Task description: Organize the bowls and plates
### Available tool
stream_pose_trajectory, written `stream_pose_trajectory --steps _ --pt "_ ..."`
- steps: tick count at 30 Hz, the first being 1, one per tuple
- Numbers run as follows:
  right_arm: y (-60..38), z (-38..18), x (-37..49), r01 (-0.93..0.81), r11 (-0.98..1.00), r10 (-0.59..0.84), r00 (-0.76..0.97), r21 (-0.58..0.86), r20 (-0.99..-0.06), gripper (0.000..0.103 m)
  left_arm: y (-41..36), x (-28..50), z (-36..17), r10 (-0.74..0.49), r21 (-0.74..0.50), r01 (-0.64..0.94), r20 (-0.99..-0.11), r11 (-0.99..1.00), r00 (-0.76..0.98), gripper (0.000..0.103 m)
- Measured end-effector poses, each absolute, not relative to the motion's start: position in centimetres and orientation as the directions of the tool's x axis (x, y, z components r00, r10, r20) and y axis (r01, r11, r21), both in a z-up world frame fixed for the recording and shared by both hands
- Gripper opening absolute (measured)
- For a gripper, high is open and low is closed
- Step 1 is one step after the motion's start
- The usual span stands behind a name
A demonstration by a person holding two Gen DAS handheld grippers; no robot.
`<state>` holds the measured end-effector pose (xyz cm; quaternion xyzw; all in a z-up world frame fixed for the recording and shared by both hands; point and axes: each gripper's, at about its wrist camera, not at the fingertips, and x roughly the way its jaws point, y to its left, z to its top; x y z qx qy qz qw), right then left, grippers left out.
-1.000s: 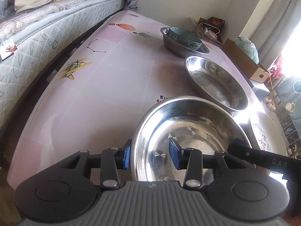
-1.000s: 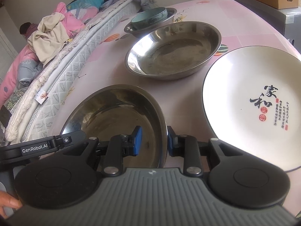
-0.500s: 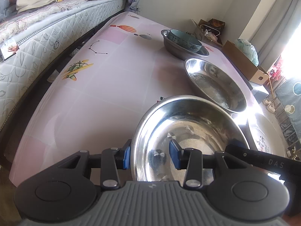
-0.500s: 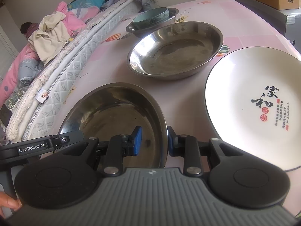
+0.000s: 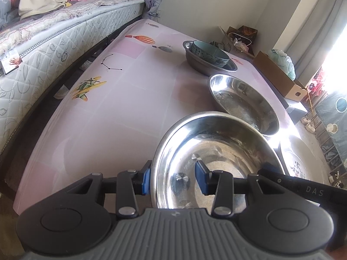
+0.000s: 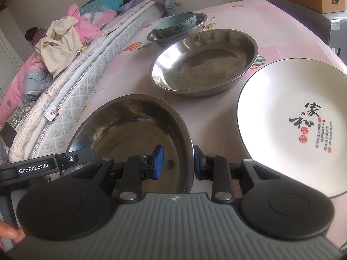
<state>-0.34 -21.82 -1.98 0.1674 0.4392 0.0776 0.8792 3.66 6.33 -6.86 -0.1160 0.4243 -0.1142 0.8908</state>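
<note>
Both grippers hold one steel bowl [image 5: 219, 153] by opposite rims; it also shows in the right wrist view [image 6: 130, 130]. My left gripper [image 5: 173, 178] is shut on its left rim. My right gripper [image 6: 176, 162] is shut on its right rim. The bowl appears lifted slightly above the pink table [image 5: 121, 108]. A second steel bowl [image 5: 243, 101] sits just beyond it, also in the right wrist view [image 6: 203, 65]. Farther back a teal ceramic bowl [image 5: 210, 53] rests inside a third steel bowl [image 5: 208, 67]. A white plate with Chinese characters [image 6: 299, 125] lies at the right.
A mattress with bedding [image 5: 43, 39] runs along the table's left side. A cardboard box [image 5: 279, 80] stands past the table's far right edge. The other gripper's black body [image 5: 299, 188] crosses the lower right of the left wrist view.
The held steel bowl has moved forward and up toward the second steel bowl, with both grippers still on its rims. The other dishes have not moved.
</note>
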Motion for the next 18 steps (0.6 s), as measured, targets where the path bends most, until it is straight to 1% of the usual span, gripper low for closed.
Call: stream_pose_trajectory --steps 18 --pt "-24.0 -0.7 -0.5 0.034 0.92 0.281 0.637 0.391 -0.718 0.028 4.3 4.6 -5.5 -0.315 -0.297 0.135 -0.72 0.945 0.619 0.042"
